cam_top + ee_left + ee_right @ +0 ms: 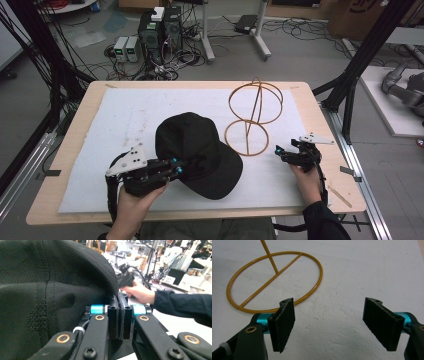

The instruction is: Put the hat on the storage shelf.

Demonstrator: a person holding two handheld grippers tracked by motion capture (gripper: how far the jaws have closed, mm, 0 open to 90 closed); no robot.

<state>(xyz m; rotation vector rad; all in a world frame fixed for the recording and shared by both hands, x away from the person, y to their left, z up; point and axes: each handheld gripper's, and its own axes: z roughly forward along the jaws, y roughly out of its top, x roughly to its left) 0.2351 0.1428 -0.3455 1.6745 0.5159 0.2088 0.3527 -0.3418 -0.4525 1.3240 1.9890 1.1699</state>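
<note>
White foam (pixel 125 115) covers a wooden table (pixel 75 125), with computers and cables on the floor beyond its far edge.

At the near left, the left gripper (pixel 175 167) has its jaws pressed together on the cap (pixel 195 150); the left gripper view shows the 2 pads clamped on a fold of the black fabric (pixel 50 290) at the cap's rim. The cap sits near the middle of the foam, crown toward the far left and brim (pixel 220 177) toward the near right, so its long axis runs diagonally from far left to near right.

Just right of the cap stands a wire stand (pixel 252 117), a flat ring base (pixel 274 282) on the foam and an upright loop above it, apart from the cap.

At the near right, the right gripper (pixel 280 151) rests low beside the ring base with its jaws wide apart and nothing between them; the right gripper view shows the base just ahead of its left pad (pixel 284 322).

I judge the step to be the grasp on the cap, made before a lift toward the stand. The next move likely calls for raising the cap clear of the foam, swinging it right over the loop, and perhaps steadying the base with the right gripper.
</note>
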